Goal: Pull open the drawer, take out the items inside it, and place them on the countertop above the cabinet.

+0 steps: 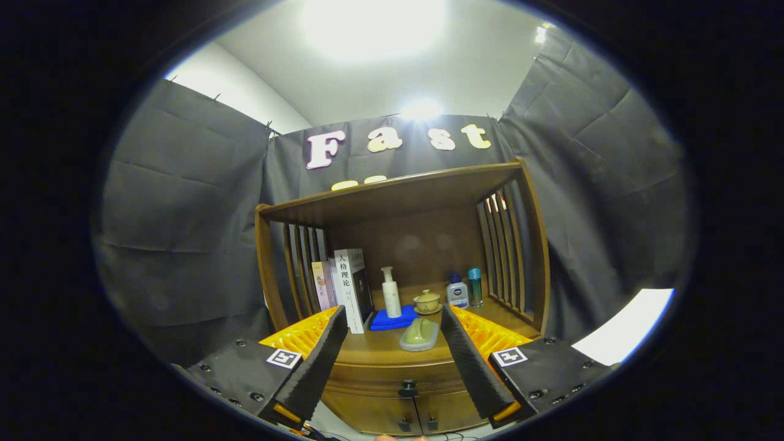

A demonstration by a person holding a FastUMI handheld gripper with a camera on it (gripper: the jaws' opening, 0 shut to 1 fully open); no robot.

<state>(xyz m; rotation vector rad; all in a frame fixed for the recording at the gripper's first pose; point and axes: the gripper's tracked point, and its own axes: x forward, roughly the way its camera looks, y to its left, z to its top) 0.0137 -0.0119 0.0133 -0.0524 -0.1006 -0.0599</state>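
Fingers spread apart, holding nothing. Between them, farther off: closed drawer with dark knob. Bench above carries green soap dish, blue cloth, bottles, books.

Camera rides the tongs, facing the nearby cabinet.
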